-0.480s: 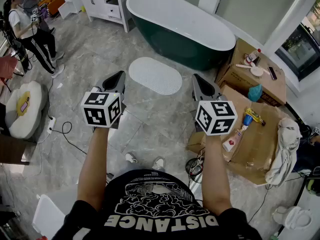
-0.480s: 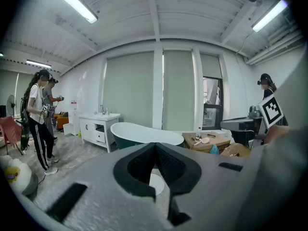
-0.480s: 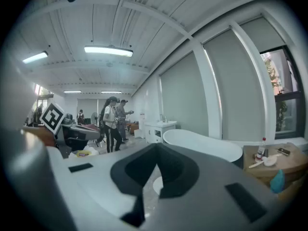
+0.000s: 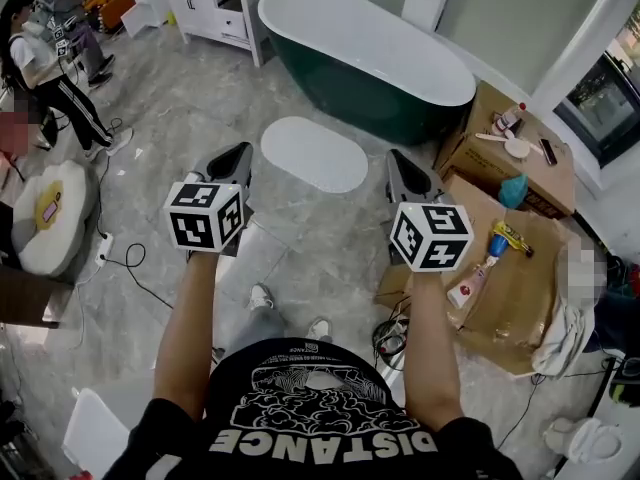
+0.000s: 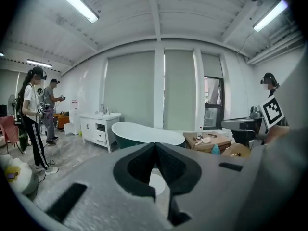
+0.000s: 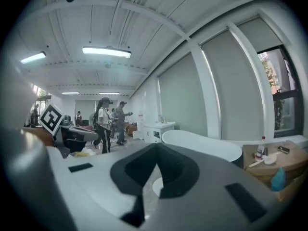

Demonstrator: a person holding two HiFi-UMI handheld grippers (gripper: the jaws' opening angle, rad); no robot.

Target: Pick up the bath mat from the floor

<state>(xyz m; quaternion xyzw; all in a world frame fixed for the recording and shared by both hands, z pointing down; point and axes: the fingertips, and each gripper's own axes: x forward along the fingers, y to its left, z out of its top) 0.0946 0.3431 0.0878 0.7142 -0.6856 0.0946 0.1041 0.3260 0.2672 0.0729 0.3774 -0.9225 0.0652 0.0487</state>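
A white oval bath mat [image 4: 314, 154] lies flat on the grey marble floor in front of the dark green bathtub [image 4: 365, 58]. My left gripper [image 4: 240, 155] is held in the air to the mat's left, shut and empty. To the right of the mat hangs my right gripper [image 4: 397, 160], also shut with nothing in it. Both point toward the tub. A sliver of the mat [image 5: 157, 184] shows between the closed jaws in the left gripper view, and the mat [image 6: 156, 186] peeks through likewise in the right gripper view.
Flattened cardboard [image 4: 510, 278] with bottles and a cloth covers the floor at right, next to a cardboard box [image 4: 512, 148]. A white vanity [image 4: 218, 3] stands at the back left. People [image 4: 45, 68] stand at far left, near a cushion [image 4: 50, 218] and a cable [image 4: 130, 263].
The view has shifted slightly forward; my left foot has stepped ahead. Both grippers keep their places, still shut.
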